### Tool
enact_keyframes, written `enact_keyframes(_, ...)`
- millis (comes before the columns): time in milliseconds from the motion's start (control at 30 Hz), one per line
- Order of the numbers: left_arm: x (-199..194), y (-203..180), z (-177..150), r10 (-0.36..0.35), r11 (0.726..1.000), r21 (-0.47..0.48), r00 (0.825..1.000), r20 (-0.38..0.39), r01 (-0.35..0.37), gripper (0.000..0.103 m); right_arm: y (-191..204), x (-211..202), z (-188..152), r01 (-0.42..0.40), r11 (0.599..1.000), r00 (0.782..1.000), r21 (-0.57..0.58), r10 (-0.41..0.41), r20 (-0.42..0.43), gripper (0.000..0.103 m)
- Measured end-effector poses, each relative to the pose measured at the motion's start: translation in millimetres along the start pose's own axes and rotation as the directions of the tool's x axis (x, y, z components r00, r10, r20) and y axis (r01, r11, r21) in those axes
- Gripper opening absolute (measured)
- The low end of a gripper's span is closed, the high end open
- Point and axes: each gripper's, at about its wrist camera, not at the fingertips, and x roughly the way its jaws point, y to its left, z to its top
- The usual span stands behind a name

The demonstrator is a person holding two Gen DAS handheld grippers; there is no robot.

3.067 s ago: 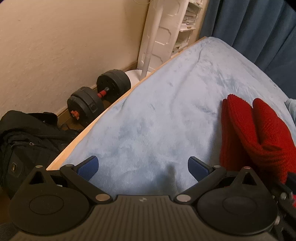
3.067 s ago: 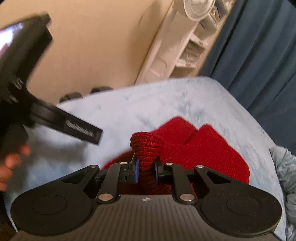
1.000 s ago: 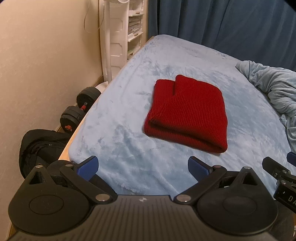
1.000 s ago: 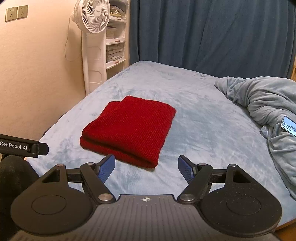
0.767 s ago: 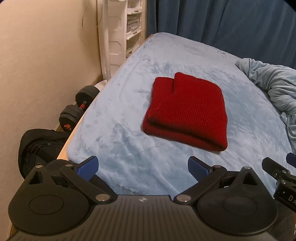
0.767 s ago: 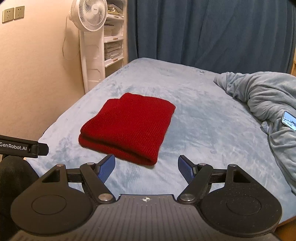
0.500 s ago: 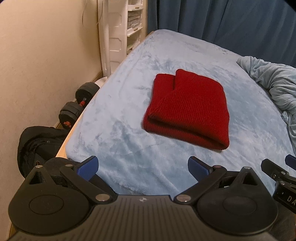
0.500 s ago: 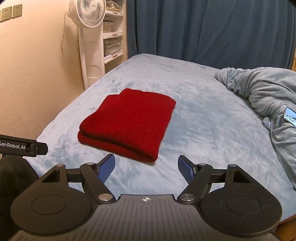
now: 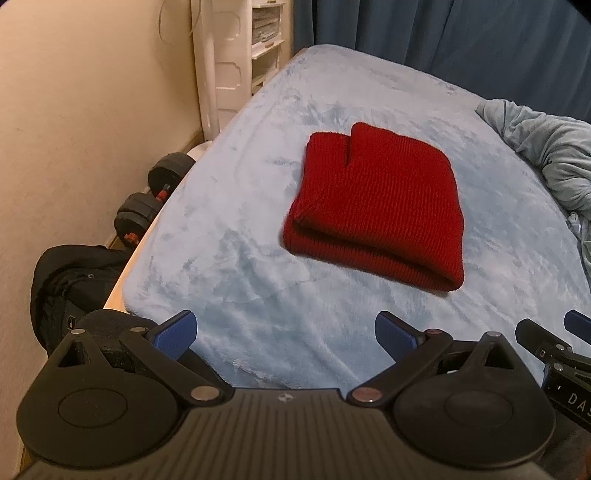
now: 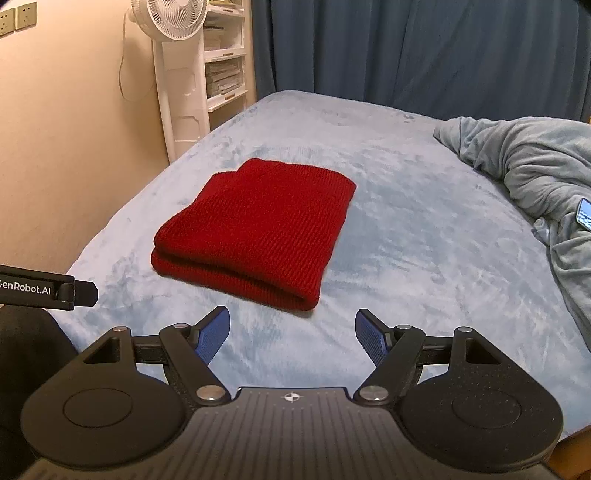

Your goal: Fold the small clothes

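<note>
Left gripper (image 9: 285, 334) and right gripper (image 10: 292, 338): jaws spread wide, holding nothing. Folded red knit garment (image 9: 380, 206) lies flat on the pale blue fleece bedspread (image 10: 424, 236), ahead of both, apart from the fingertips.

Red ribbed knit (image 10: 255, 225) on pale-blue blanket (image 10: 406, 258).

A white fan (image 10: 173, 22) stood by blue curtains (image 10: 424, 55); dumbbells (image 9: 151, 203) and a black backpack (image 9: 70, 273) lay beside the bed (image 10: 406, 184).
</note>
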Motion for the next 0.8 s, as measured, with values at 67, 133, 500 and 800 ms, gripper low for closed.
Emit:
enact_keyframes(67,4,-1,1,0.003,1.000,0.001,1.000,-0.009,-0.003,0.103,-1,4,1,-0.003,1.000,1.000,0.002,0.003,-0.007,0.076)
enact_keyframes(133,8,-2,2,0.005,1.000,0.002,1.000,-0.018,-0.005,0.103,-2,9,1,-0.004,1.000,1.000,0.007,0.005,-0.016,0.076)
enact_keyframes(500,36,-11,11,0.013,1.000,0.005,0.997,-0.070,-0.012,0.103,-11,43,4,-0.021,0.999,0.997,0.034,0.024,-0.076,0.076)
enact_keyframes(800,77,0,32,-0.190,0.967,-0.187,0.978,-0.081,0.172,0.103,-55,96,53,-0.198,0.966,0.978,0.168,0.207,-0.039,0.085)
